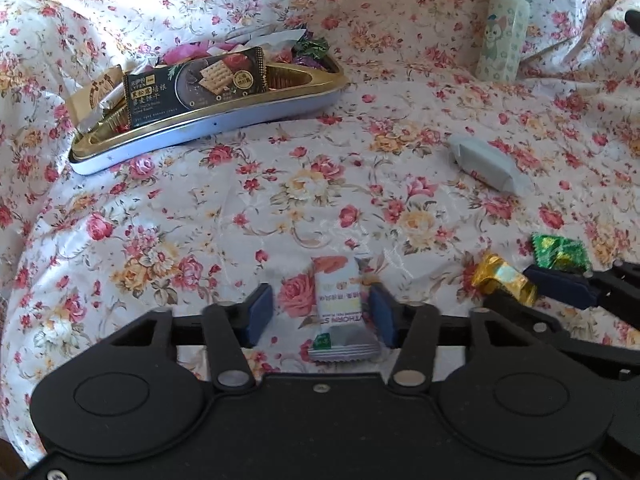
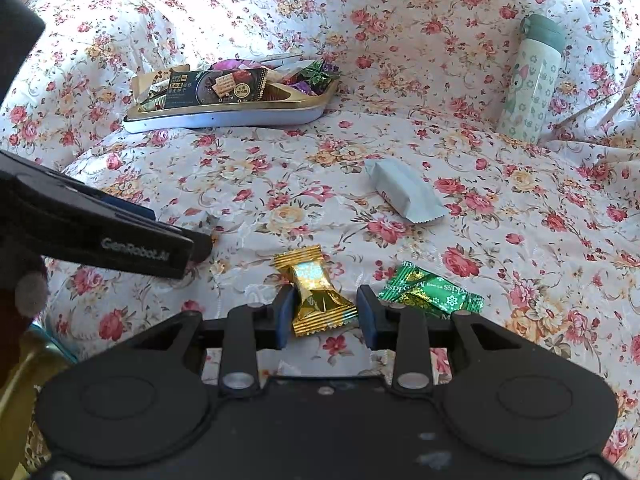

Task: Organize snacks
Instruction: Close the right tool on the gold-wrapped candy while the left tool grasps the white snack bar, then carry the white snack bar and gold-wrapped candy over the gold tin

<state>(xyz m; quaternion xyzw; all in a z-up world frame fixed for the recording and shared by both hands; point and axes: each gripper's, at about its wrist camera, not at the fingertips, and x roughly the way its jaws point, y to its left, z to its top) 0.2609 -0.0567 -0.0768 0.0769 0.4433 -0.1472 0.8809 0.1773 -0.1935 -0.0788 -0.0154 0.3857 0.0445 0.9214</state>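
My left gripper (image 1: 320, 312) is open around a white snack packet (image 1: 340, 312) lying on the flowered cloth; the packet lies next to the right pad, with a gap on the left. My right gripper (image 2: 326, 312) is open around a gold candy (image 2: 316, 292), which rests on the cloth between the pads; the same candy shows in the left wrist view (image 1: 502, 278). A green candy (image 2: 430, 292) lies just right of it. A grey-white packet (image 2: 404, 192) lies farther back. A gold-rimmed tin (image 2: 312, 110) holds several snacks.
A pale green flask (image 2: 532, 80) stands at the back right, also in the left wrist view (image 1: 506, 28). The cloth is rumpled and rises behind the tin. The left gripper's body (image 2: 100, 232) crosses the left side of the right wrist view.
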